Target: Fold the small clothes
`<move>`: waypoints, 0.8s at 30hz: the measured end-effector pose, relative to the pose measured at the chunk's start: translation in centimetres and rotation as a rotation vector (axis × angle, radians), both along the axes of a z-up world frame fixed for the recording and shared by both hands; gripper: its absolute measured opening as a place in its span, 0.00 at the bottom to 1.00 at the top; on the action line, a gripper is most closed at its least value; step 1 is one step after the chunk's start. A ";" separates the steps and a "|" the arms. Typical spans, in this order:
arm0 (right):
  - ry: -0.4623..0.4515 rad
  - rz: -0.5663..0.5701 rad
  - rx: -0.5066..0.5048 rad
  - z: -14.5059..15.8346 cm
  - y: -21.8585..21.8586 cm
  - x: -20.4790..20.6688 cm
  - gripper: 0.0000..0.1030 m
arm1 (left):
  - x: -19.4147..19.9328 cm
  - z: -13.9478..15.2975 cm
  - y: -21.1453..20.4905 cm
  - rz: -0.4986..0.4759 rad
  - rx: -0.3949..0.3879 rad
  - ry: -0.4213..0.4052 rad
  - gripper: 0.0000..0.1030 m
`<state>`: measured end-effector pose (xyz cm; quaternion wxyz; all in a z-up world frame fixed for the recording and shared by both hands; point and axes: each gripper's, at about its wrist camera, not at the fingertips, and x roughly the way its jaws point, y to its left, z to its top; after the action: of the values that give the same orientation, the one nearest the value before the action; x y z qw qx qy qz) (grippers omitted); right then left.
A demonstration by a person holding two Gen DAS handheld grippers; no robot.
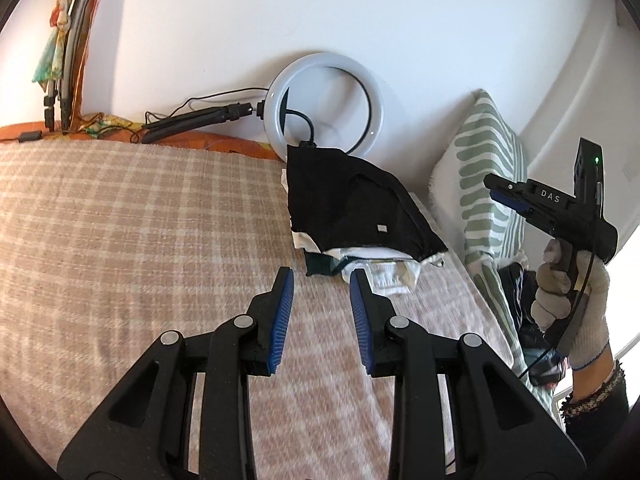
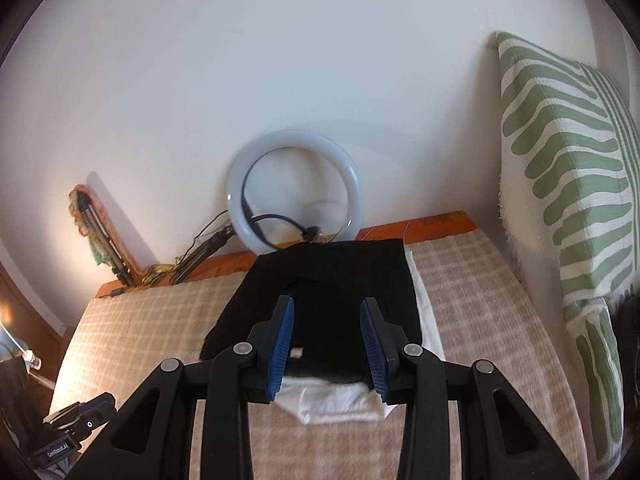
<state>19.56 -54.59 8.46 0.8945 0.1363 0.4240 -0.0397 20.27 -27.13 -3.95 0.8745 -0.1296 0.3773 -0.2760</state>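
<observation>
Up close, the left gripper (image 1: 322, 286) hangs with its blue-padded fingers spread apart and nothing between them, over a beige checked blanket (image 1: 140, 220) that covers the bed. Just beyond its fingertips sits the stack of folded clothes (image 1: 352, 240): white and dark green pieces at the bottom, a black garment (image 1: 344, 200) on top with a small pale tag on it. The right gripper (image 2: 328, 312) is likewise wide open and holds nothing; its fingers hover above the near part of the same black garment (image 2: 332, 280), with a folded white piece (image 2: 332, 400) sticking out underneath, toward the camera.

Off to the right, the left view shows a gloved hand (image 1: 572, 300) gripping the handle of the right gripper (image 1: 496, 194), whose black body reads "DAS" in pale letters and carries a small green light. At the lower left corner of the right view, part of the other tool carries a small label too blurred to read.

Beside the stack stands a white pillow with green stripes (image 2: 568, 184), leaning against the wall. Behind the stack, a white ring light (image 1: 326, 102) rests against the wall, its black cable trailing down to the top of the clothes. Farther left lie folded black tripod legs (image 1: 192, 120) on an orange sheet edge (image 1: 24, 130), and a colourful cloth (image 1: 60, 36) hangs in the corner.
</observation>
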 end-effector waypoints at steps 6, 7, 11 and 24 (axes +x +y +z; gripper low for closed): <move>-0.009 -0.011 -0.021 1.5 3.7 -3.4 0.36 | -2.5 0.7 1.3 -0.039 0.035 -0.032 0.27; -0.011 -0.009 -0.014 1.7 4.4 -4.0 0.36 | -3.0 0.7 1.6 -0.045 0.040 -0.036 0.27; -0.018 0.006 -0.039 1.9 7.5 -6.1 0.42 | -4.5 0.5 2.5 -0.062 0.076 -0.053 0.34; -0.066 -0.026 -0.061 0.1 13.7 -10.5 0.76 | -8.0 0.1 4.7 -0.074 0.183 -0.179 0.58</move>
<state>9.06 -40.93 8.52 0.9110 0.1158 0.3912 -0.0599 12.28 -22.39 -3.88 0.9019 -0.0101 0.3260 -0.2830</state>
